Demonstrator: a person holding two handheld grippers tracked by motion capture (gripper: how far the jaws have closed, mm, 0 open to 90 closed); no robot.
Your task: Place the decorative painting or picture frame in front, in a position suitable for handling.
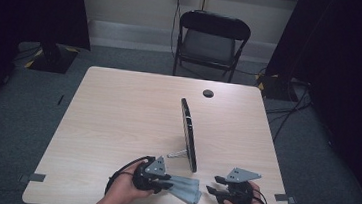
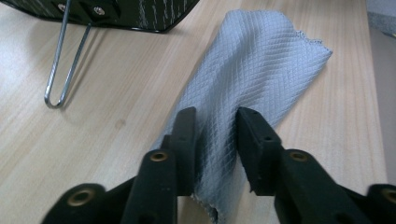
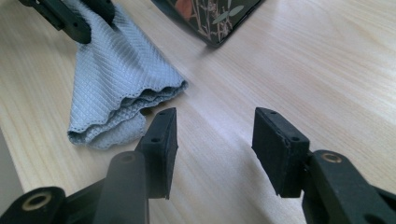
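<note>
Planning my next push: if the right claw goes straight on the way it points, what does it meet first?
Probably bare table: the open right claw frames wood ahead, with the grey cloth off to one side.

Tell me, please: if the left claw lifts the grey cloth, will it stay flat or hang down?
The grey cloth would probably hang down: it is thin, folded in soft wavy layers. It is likely light, so the left claw, closed on one end, should carry it easily. Its quilted weave probably gives good grip.

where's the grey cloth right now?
The grey cloth lies folded at the table's near edge in the high view, pinched by the left gripper, just in front of the standing picture frame.
</note>
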